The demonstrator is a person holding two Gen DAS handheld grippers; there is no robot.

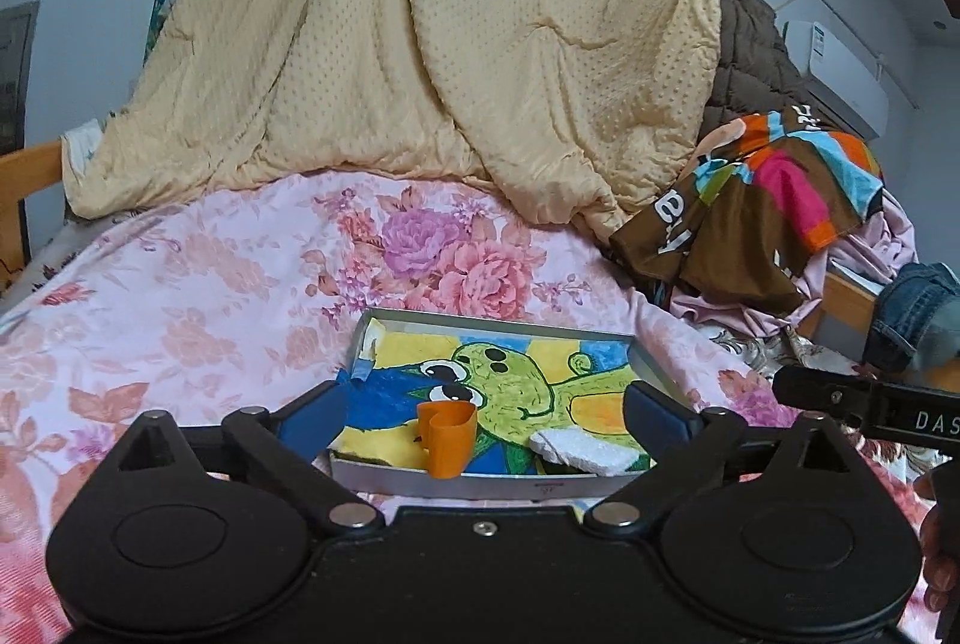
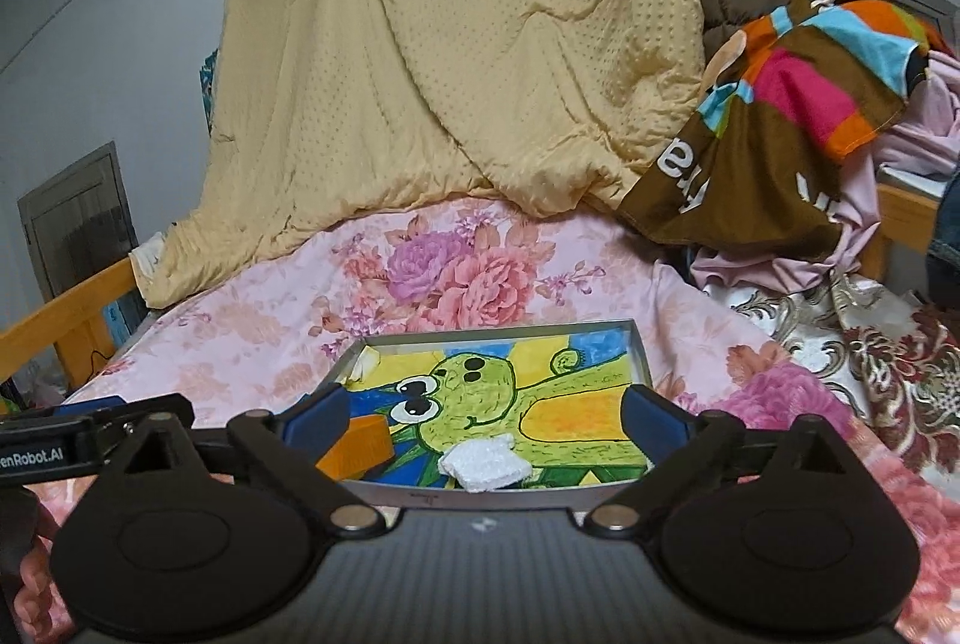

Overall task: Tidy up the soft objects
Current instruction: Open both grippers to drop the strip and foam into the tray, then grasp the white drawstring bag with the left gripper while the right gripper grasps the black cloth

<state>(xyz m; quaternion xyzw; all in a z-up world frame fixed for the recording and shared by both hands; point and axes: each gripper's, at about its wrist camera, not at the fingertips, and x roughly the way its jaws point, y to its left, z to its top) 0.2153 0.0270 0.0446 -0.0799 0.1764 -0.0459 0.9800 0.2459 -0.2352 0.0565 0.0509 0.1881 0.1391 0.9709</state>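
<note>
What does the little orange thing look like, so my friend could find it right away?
Find the bed with the pink flowered sheet; a shallow grey tray lies on it, lined with a bright green cartoon drawing. The orange cup stands at the tray's near edge, beside a white foam piece. It is the only orange, heart-shaped, upright thing in the tray.

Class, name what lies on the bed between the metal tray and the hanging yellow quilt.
Only bare floral bedsheet lies between the tray and the yellow quilt; nothing else rests there. Both wrist views show it.
</note>
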